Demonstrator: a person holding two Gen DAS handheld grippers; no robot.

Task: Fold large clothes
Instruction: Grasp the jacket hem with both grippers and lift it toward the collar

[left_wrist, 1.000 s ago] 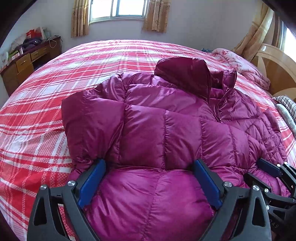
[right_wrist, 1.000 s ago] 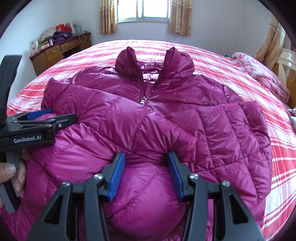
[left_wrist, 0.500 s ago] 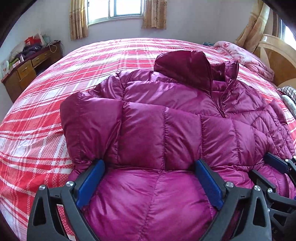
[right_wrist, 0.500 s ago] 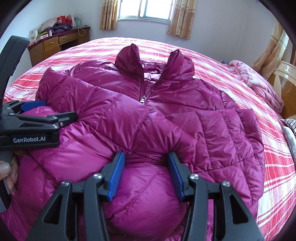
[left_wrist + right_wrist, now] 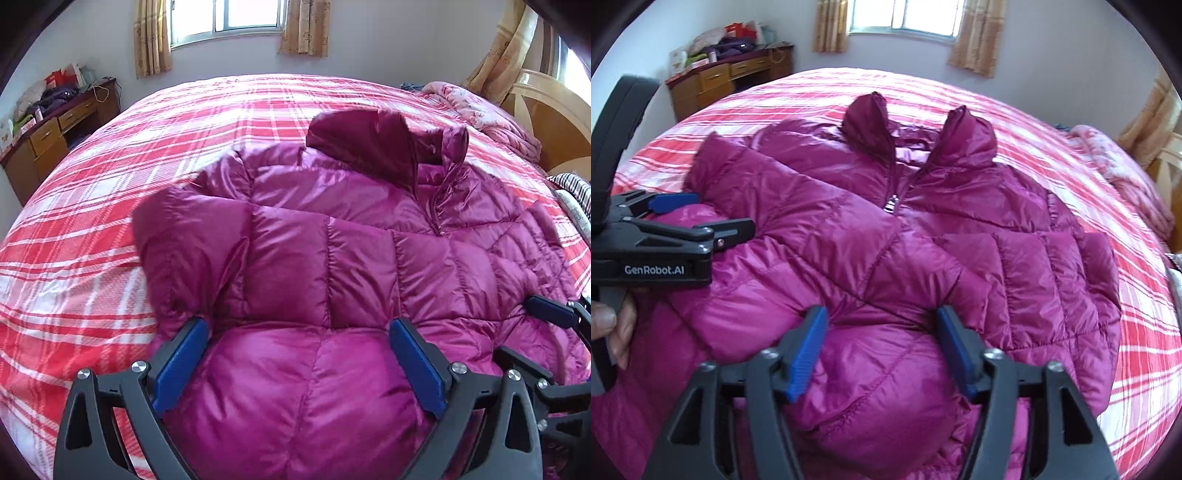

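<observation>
A magenta quilted puffer jacket [image 5: 354,251] lies front up on the bed, collar toward the window; it also shows in the right wrist view [image 5: 923,229]. Both sleeves are folded across the front. My left gripper [image 5: 295,332] holds a puffy bunch of the jacket's near hem between its blue pads, at the left side. My right gripper [image 5: 881,328] is shut on another bunch of the hem, at the right. Each gripper shows in the other's view: the left gripper [image 5: 698,214], the right gripper [image 5: 532,332].
The bed [image 5: 92,221] has a red and white plaid cover. A wooden dresser [image 5: 731,81] with clutter stands at the far left wall. A pink quilt [image 5: 484,114] and a wooden headboard [image 5: 546,118] are at the right. A window with curtains is behind.
Both grippers have lifted and moved toward the collar with the hem held. The jacket's lower part bulges up and rides over the body.
</observation>
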